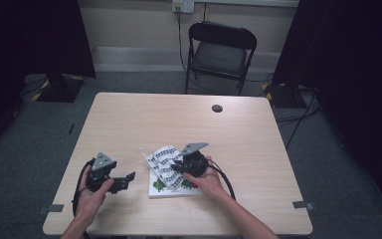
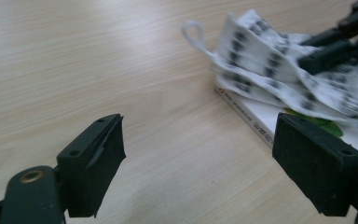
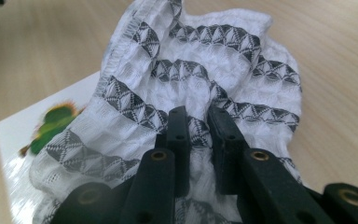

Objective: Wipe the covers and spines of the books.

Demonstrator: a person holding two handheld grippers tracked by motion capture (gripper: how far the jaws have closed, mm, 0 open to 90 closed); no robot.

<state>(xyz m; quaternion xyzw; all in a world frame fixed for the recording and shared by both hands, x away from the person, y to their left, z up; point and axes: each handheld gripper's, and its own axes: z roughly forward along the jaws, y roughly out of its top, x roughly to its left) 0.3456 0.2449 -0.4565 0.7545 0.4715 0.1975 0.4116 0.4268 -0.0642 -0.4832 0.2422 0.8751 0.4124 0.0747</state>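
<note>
Pale wood table [image 1: 129, 119] bears a white book [image 1: 171, 191] under patterned cloth [image 1: 164, 162].

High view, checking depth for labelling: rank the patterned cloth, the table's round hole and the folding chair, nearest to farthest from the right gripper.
1. patterned cloth, at the right gripper, lying on the book.
2. round hole, farther back on the table.
3. folding chair, beyond the table's far edge.

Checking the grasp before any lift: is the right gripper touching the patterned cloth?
Touching. The right gripper view shows the right gripper with its jaws nearly shut, pinching a fold of the cloth between them.
</note>
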